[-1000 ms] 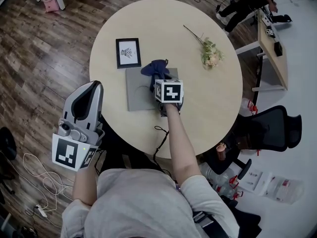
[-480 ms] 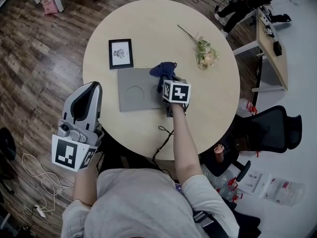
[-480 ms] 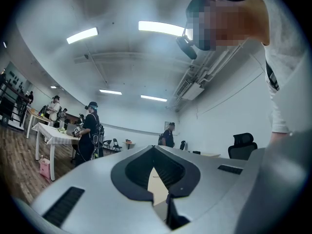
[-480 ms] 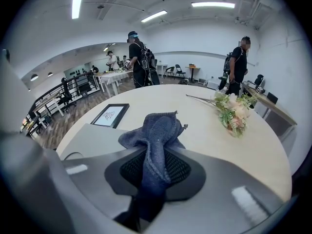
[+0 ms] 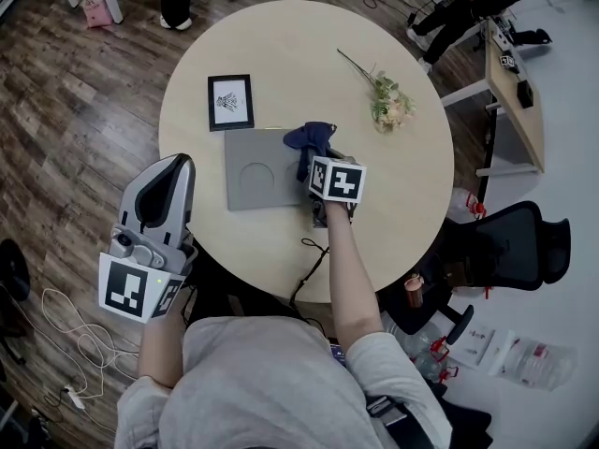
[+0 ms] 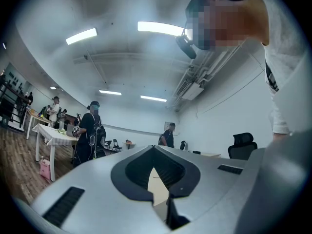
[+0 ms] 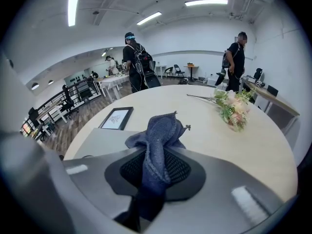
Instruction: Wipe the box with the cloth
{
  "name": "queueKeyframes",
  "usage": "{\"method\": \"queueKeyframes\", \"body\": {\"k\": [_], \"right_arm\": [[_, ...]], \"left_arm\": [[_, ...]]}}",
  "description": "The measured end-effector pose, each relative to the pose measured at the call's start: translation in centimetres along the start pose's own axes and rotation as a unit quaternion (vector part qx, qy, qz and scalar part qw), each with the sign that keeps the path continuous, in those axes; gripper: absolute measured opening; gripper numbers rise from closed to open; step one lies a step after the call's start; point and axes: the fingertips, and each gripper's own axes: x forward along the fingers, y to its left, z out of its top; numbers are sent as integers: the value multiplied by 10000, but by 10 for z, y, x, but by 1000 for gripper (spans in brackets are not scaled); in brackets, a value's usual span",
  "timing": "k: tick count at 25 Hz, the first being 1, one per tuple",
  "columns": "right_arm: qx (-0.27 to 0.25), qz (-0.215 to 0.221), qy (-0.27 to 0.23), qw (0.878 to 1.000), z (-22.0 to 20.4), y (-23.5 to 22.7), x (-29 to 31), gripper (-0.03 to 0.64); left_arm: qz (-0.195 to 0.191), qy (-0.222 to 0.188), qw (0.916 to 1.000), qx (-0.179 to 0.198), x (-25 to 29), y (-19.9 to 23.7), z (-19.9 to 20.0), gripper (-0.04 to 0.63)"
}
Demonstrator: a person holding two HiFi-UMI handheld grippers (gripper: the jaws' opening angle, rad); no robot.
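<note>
- Right tongs (image 7: 155,167) grip a crumpled dark-blue cloth (image 5: 310,139) over the flat grey box's (image 5: 253,171) right edge on the round beige desk (image 5: 281,45).
- Wiping seems under way, not finished.
- Left tongs (image 6: 158,184) are closed and empty.

cloth (image 5: 311,138): showing up navy blue
box (image 5: 257,166): looking flat grey all over
table (image 5: 393,195): coming across pale beige
picture frame (image 5: 230,102): showing black round a white print
flowers (image 5: 390,104): going pink with green
floor (image 5: 65,110): looking dark brown woodgrain
</note>
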Motion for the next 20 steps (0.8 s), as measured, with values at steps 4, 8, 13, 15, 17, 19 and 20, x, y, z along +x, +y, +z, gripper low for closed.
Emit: {"method": "queueKeyframes", "body": {"k": [4,8,13,15,17,19,20], "right_arm": [[-15,603,-182,9980,0,53,-8,86],[-67,1238,-246,9920,0,117,-15,87],[-237,1757,-63,9841,-12,184,-17,87],[-414,1754,114,9836,-24,198,-11,87],[-675,1617,294,9841,-37,203,-2,87],[-879,1506,350,9840,-42,204,2,86],[-922,1483,346,9840,-42,203,2,86]], "left_arm": [[2,-21,10000,-11,-2,5,2,8],[10,-32,10000,-27,-6,9,3,8],[68,-23,10000,-38,-15,19,3,8],[103,-24,9999,-37,-19,23,3,8],[124,-21,9999,-31,-22,25,4,8],[135,-13,9999,-25,-24,27,4,8],[141,-15,9999,-26,-24,28,5,8]]}}
